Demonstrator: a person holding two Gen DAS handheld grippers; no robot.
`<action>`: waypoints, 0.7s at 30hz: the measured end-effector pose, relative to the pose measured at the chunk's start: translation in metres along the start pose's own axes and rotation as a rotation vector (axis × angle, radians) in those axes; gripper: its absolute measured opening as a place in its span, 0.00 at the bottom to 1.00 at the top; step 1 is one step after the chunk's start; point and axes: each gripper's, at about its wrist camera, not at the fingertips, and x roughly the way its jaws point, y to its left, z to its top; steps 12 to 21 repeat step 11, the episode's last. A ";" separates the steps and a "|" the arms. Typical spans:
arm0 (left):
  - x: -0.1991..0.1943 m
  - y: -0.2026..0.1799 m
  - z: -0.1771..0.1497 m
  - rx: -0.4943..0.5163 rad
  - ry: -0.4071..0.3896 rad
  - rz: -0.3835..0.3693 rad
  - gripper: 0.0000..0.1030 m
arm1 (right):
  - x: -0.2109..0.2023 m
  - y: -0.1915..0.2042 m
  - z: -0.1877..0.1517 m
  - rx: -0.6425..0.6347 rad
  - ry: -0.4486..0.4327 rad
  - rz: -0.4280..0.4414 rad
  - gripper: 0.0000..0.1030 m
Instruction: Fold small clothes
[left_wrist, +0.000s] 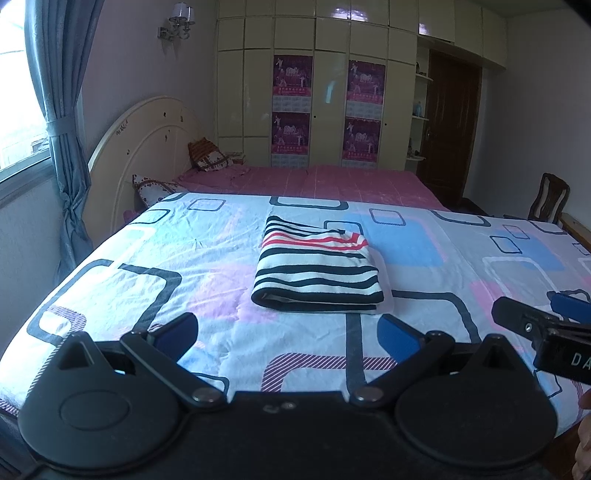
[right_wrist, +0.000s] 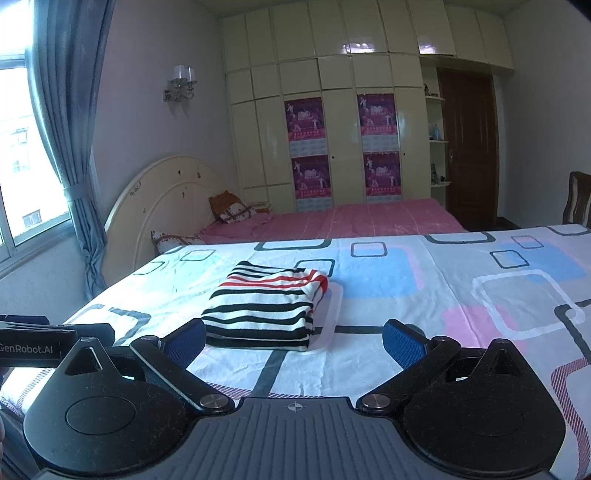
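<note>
The striped garment (left_wrist: 317, 271) lies in a tidy folded block at the centre of the frame on the patterned bedspread (left_wrist: 147, 258), its edges squared, so the fold looks done to me. Both claws hang back low in the frame, clear of it: the left gripper (left_wrist: 288, 332) and right gripper (right_wrist: 293, 338) are spread wide, holding nothing, presumably released to let the stack settle.

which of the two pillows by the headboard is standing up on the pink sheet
The orange-topped pillow, propped against the headboard on the pink sheet. The other heart-print pillow sits lower, tucked behind the patterned bedspread.
</note>
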 end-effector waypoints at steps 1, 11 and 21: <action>0.001 0.000 0.000 -0.001 0.001 -0.001 1.00 | 0.002 0.000 0.000 -0.001 0.002 -0.001 0.98; 0.033 0.007 0.006 0.004 -0.003 -0.024 1.00 | 0.029 -0.012 -0.001 0.012 0.041 -0.024 0.98; 0.033 0.007 0.006 0.004 -0.003 -0.024 1.00 | 0.029 -0.012 -0.001 0.012 0.041 -0.024 0.98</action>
